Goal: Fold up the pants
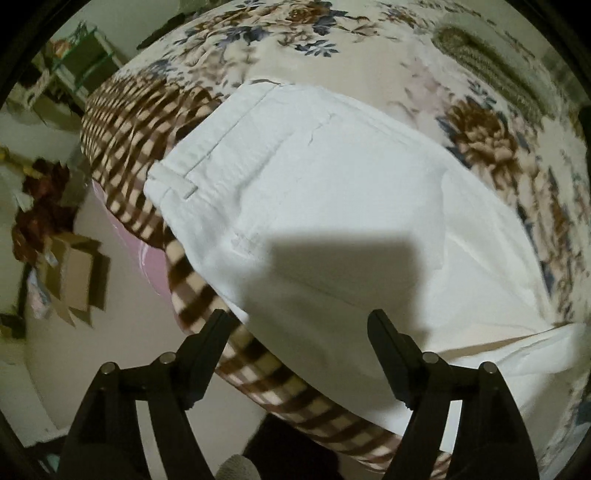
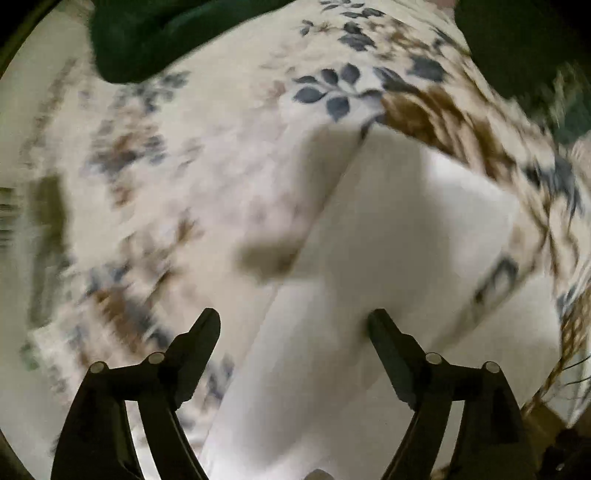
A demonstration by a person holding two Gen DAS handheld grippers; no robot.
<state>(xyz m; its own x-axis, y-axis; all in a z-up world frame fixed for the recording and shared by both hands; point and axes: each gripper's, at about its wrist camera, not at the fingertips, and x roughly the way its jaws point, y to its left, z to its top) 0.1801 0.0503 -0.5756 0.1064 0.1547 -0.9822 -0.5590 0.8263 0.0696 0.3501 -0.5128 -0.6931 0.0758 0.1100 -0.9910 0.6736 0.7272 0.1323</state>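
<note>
White pants (image 1: 332, 206) lie flat on a bed, the waistband with a belt loop (image 1: 173, 186) toward the left, near the bed's edge. My left gripper (image 1: 299, 325) is open and empty, hovering above the pants' near edge. In the blurred right wrist view the white pants (image 2: 388, 258) stretch away on the floral bedspread. My right gripper (image 2: 295, 321) is open and empty above them, its right finger (image 2: 384, 332) over the cloth.
The floral bedspread (image 1: 369, 62) covers the bed, with a brown checked blanket (image 1: 125, 122) along its left edge. A woven mat (image 1: 484, 70) lies at the far right. Cardboard boxes (image 1: 74, 273) and shelves (image 1: 77, 62) stand on the floor left. Dark green cloth (image 2: 147, 33) lies beyond.
</note>
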